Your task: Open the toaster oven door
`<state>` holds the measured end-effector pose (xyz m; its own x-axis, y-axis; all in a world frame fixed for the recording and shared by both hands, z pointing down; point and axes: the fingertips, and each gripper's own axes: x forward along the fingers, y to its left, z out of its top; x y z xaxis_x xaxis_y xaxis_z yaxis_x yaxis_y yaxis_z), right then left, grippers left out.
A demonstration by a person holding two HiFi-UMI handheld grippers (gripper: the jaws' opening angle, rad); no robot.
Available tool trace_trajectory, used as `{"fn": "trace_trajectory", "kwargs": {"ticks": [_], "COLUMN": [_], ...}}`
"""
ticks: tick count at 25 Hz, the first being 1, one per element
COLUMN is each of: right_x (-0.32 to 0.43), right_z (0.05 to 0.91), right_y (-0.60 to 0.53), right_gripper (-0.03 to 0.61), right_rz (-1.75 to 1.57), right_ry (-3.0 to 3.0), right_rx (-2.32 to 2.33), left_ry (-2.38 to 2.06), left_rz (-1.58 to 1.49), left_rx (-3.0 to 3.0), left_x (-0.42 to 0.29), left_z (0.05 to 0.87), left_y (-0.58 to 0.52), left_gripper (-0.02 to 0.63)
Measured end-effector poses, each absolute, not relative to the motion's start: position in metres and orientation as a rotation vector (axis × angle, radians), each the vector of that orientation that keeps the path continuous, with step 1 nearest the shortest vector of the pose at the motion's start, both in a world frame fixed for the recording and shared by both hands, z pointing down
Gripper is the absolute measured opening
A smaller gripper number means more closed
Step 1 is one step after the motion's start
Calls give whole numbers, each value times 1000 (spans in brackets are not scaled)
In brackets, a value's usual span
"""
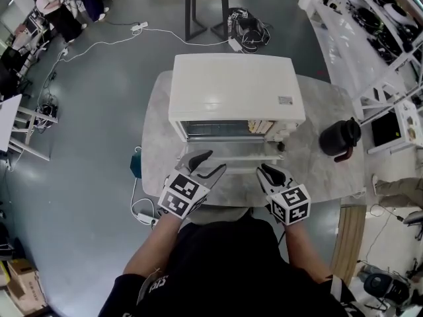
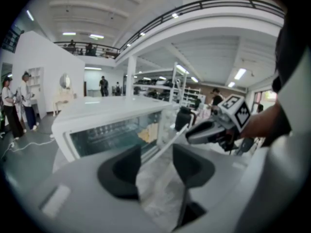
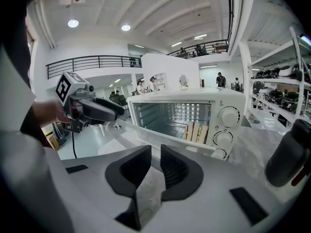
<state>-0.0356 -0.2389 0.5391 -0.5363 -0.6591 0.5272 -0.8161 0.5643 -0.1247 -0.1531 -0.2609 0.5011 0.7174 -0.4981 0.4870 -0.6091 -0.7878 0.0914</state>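
A wide hall with a grey floor and trailing cables surrounds the pale marbled table [image 1: 317, 111] where a white oven [image 1: 231, 88] stands at the centre. We see its door [image 1: 231, 156] already swung down, lying about level in front of the lit cavity, with slices of toast [image 3: 198, 131] upright inside. The left gripper [image 1: 213, 162] hangs at the door's front edge. Its jaws are spread wide, and the white handle [image 2: 171, 141] runs just beyond them, not pinched. We cannot tell whether a tip touches it. The right gripper [image 1: 271, 172] hovers near the door's right end, its jaws drawn almost together with a thin gap and nothing in it. We judge the opening itself as good as done, so the risks now lie in the release. A weak hinge could let the door spring back up once nothing steadies it. Bearing down on the lowered door could strain the hinges or tip the light oven forward off its rear feet. A careless pull-back could also catch the handle with a spread jaw and drag the oven towards the table's edge. The black jug [image 1: 340, 137] stands well apart at the right and looks safe.
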Motion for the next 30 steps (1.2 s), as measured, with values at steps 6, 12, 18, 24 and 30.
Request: {"fn": "trace_trajectory", "kwargs": {"ticks": [6,12,18,24,30], "right_x": [-36,-40,-80,-80,-76], "right_z": [549,560,525,556,584], "right_y": [-227,-216,-200,-211,-198], "right_gripper": [49,62,52,41,67], "right_rz": [535,537,411,450,591], "right_ry": [-2351,-2304,-2465,-2329,-2306], "right_rx": [1164,1106,954,954,882], "left_ry": [-835,-768,-717,-683,-668], "left_rz": [770,793,840,783,669], "left_rx": [2660,2607,2589,2531,2440], "left_x": [-152,-150,-149,-152,-161], "left_z": [522,534,546,558,569], "left_y": [-252,-234,-218,-204,-199], "left_gripper": [207,206,204,194,184]}}
